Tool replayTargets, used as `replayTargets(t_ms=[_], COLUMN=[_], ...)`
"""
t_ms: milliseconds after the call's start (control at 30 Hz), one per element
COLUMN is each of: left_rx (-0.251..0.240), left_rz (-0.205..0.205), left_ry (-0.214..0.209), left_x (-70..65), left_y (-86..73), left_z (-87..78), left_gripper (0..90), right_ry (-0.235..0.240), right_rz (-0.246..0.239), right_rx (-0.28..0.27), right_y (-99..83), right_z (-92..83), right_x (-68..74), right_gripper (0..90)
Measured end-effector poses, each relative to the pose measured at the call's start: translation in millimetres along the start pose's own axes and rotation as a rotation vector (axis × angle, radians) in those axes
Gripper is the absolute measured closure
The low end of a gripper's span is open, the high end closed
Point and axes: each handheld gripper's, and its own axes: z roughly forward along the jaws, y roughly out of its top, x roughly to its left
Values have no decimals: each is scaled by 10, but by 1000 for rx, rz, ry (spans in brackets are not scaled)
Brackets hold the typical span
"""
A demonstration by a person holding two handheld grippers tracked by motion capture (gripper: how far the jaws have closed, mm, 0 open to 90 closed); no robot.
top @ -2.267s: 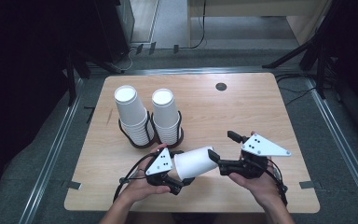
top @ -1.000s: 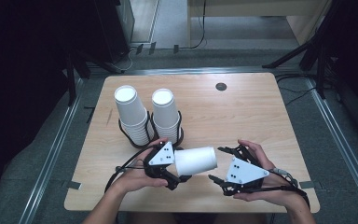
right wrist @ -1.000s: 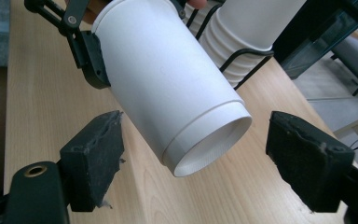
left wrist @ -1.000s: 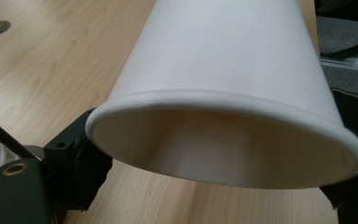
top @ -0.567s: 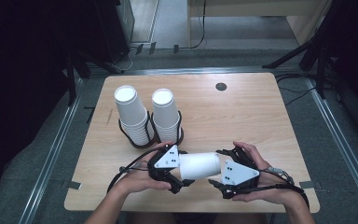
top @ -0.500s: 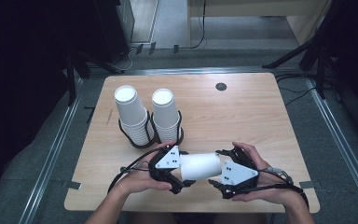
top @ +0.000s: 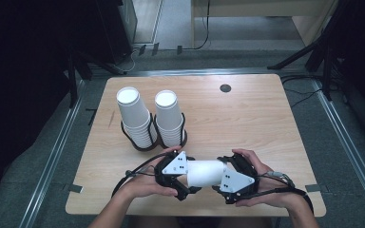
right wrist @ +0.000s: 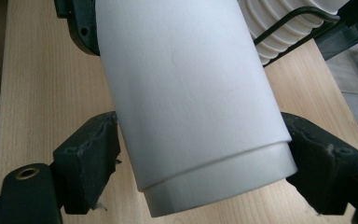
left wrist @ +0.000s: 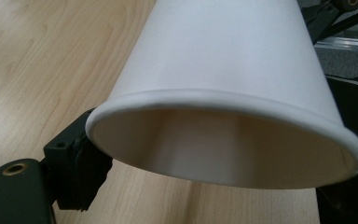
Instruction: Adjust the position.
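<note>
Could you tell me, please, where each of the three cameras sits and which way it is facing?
High view: above the person's side, looking forward and down on the table; both forearms enter from the bottom, left gripper and right gripper at a white cup.
Left gripper view: on the left gripper, looking into the cup's open rim; one jaw shows beside it.
Right gripper view: on the right gripper, facing the cup's base; both its jaws flank it.
All views share the cup.

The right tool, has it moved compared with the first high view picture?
Yes. The right tool has come left and nearer the table's front edge, away from the black disc, and its jaws, just closing, now flank the base of the paper cup.
</note>
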Motion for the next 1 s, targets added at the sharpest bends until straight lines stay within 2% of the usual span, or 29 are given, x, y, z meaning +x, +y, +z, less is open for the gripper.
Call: replayTargets(t_ms=[267,433,500,633,800,933,1000], left_rx=[10,7,4,-12,-46,-71,-89], left_rz=[7,13,18,8,-24,-42,-68], left_ry=[-4,-8,-6,-15,-31,-24,-24], left_x=[-3,-17,-18,-9,9,20,32], left_y=[-20,-24,-25,-19,2,22,31], left_z=[-5,-10,-15,-32,-68,-90,-109], left_gripper=[101,100,95,78,51,39,27], right_ry=[-10,-19,-18,-14,-8,-6,-10], right_rz=[-36,-85,-89,-82,-48,-34,-21], right_rx=[23,40,49,53,39,22,11], right_y=[-17,-28,-27,-28,-36,-47,-58], right_z=[38,37,33,34,20,6,1], right_x=[48,79,89,90,103,81,65], right_gripper=[194,224,233,244,262,263,264])
